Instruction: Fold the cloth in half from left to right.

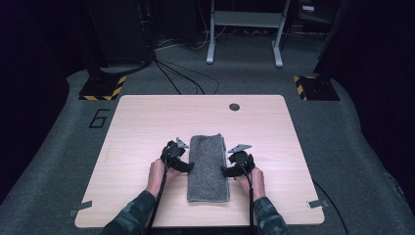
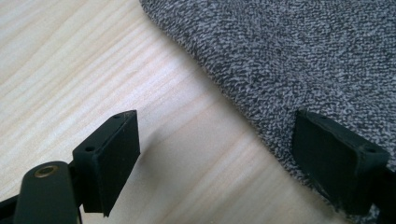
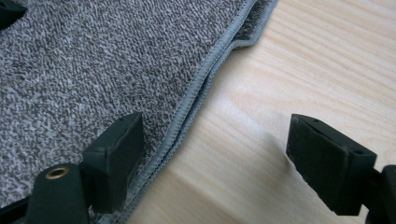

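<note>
Both tools at a folded grey towel (image 1: 209, 168)

Left tool (image 1: 188, 166) and right tool (image 1: 226, 171) stand spread, each straddling a towel edge on the counter (image 1: 142, 122), pinching nothing.

Both forearms in dark patterned sleeves, reaching in from the near edge and angled slightly toward each other. Left black two-jaw hand-held gripper (image 1: 188, 167) low and pointing inward, jaws spread wide with nothing pressed between the pads. Right black two-jaw hand-held gripper (image 1: 226, 171) mirrored opposite, likewise gaping, gripped in a bare hand (image 1: 255, 180).
</note>
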Demonstrator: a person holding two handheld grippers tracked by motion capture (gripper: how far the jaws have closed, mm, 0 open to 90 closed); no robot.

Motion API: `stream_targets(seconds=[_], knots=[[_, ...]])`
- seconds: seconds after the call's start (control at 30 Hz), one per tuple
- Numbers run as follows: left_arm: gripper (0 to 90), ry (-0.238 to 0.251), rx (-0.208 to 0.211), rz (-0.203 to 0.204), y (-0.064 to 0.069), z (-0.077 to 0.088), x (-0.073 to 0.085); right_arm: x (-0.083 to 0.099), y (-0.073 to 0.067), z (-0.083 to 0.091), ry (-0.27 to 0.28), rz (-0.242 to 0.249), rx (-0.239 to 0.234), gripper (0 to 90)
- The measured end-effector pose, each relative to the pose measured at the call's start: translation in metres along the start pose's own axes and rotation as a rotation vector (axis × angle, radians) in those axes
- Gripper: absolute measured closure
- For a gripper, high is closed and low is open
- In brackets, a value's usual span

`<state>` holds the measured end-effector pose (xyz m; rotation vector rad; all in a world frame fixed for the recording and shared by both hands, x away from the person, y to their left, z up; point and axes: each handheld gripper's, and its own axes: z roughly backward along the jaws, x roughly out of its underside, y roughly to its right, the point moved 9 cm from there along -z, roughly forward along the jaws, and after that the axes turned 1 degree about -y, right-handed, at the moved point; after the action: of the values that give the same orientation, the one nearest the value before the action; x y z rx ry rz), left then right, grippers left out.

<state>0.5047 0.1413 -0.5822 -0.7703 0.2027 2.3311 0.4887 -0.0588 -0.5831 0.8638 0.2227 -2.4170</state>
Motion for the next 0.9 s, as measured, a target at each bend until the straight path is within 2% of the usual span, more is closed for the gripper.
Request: stream_targets(seconds=[0.07, 0.1, 0.17, 0.2, 0.23, 0.27, 0.37, 0.47, 0.5, 0.53, 0.57, 0.6, 0.63, 0.67, 0.7, 0.73, 0.77, 0.8, 0.9], knots=[[15.4, -0.009, 0.008, -0.01, 0.002, 0.001, 0.001, 0.002, 0.0, 0.002, -0.002, 0.007, 0.003, 19.1], [15.5, -0.008, 0.025, -0.006, 0.004, 0.001, 0.001, 0.003, -0.001, 0.002, -0.003, 0.008, -0.001, 19.1], [15.5, 0.001, 0.034, -0.003, 0.004, 0.003, 0.0, 0.004, 0.0, 0.004, -0.016, 0.02, -0.008, 19.3], [15.5, 0.005, 0.032, -0.007, 0.002, 0.004, -0.002, 0.002, 0.001, 0.005, -0.011, 0.009, -0.018, 19.3], [15.5, 0.014, 0.037, 0.006, 0.0, 0.004, -0.005, -0.001, 0.003, 0.006, 0.004, 0.006, -0.03, 19.3], [15.5, 0.017, 0.035, 0.008, -0.003, 0.004, -0.008, -0.004, 0.004, 0.007, 0.006, -0.011, -0.028, 19.2], [15.5, 0.035, 0.017, 0.031, -0.015, 0.002, -0.023, -0.023, 0.011, 0.007, 0.051, -0.023, -0.023, 19.4], [15.8, 0.049, -0.009, 0.05, -0.027, -0.005, -0.038, -0.04, 0.016, -0.002, 0.065, -0.049, -0.021, 19.7], [15.7, 0.049, -0.009, 0.05, -0.027, -0.005, -0.038, -0.04, 0.016, -0.002, 0.065, -0.049, -0.021, 19.7], [15.8, 0.032, -0.022, 0.061, -0.033, -0.013, -0.042, -0.046, 0.02, -0.012, 0.05, -0.051, -0.008, 20.3], [15.9, 0.01, -0.022, 0.054, -0.033, -0.017, -0.042, -0.047, 0.022, -0.018, 0.042, -0.052, 0.001, 20.9], [16.0, 0.01, -0.022, 0.054, -0.033, -0.017, -0.042, -0.047, 0.022, -0.018, 0.042, -0.052, 0.001, 20.9], [16.0, -0.02, -0.037, 0.041, -0.034, -0.024, -0.04, -0.043, 0.025, -0.03, -0.006, -0.051, 0.029, 20.9], [16.0, -0.028, -0.04, 0.04, -0.034, -0.027, -0.039, -0.042, 0.026, -0.033, -0.011, -0.049, 0.024, 20.0], [15.9, -0.029, -0.039, 0.043, -0.034, -0.027, -0.038, -0.041, 0.027, -0.034, -0.003, -0.069, 0.016, 19.7], [15.9, -0.023, -0.04, 0.046, -0.034, -0.027, -0.038, -0.04, 0.029, -0.033, -0.002, -0.069, 0.021, 19.9], [15.9, -0.023, -0.043, 0.041, -0.034, -0.027, -0.038, -0.038, 0.028, -0.031, -0.017, -0.092, 0.019, 20.0], [15.9, -0.026, -0.043, 0.035, -0.033, -0.026, -0.038, -0.038, 0.03, -0.031, -0.008, -0.071, 0.023, 20.0], [16.0, -0.026, -0.03, 0.027, -0.031, -0.025, -0.039, -0.036, 0.031, -0.029, -0.024, -0.058, 0.026, 20.4]])
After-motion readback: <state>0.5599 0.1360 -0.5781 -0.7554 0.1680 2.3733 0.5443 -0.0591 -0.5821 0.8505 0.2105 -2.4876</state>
